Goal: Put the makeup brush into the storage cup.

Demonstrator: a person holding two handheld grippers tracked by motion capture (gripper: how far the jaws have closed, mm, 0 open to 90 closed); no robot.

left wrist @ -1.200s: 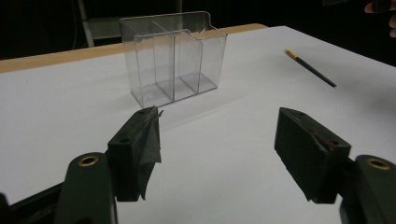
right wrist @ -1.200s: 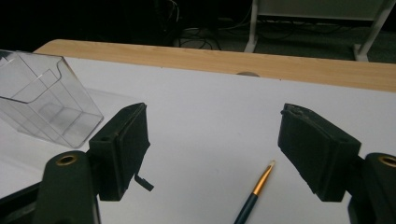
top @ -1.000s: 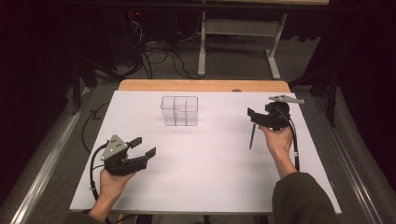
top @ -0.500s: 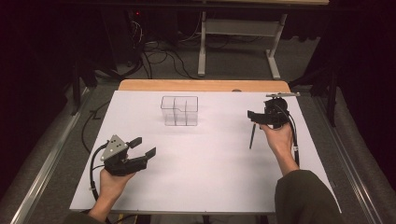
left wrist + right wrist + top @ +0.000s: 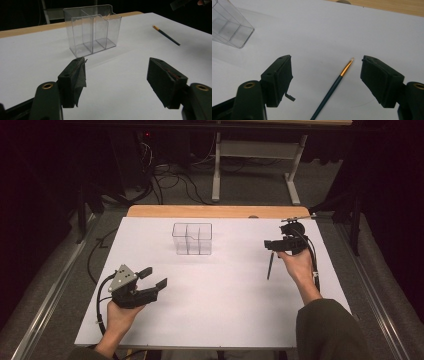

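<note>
Right gripper (image 5: pixel 325 72) spread wide over the brush (image 5: pixel 332 87), not gripped yet; pickup and drop into the organizer (image 5: pixel 192 238) still to do.
Slim dark brush, gold ferrule, pale tip, flat on the matte white desk (image 5: pixel 225 310) between the jaws. Left gripper (image 5: pixel 155 279) open, empty, at 7 o'clock. Clear hard-plastic organizer, 3 compartments, empty, at 11 o'clock, well apart from the brush.
</note>
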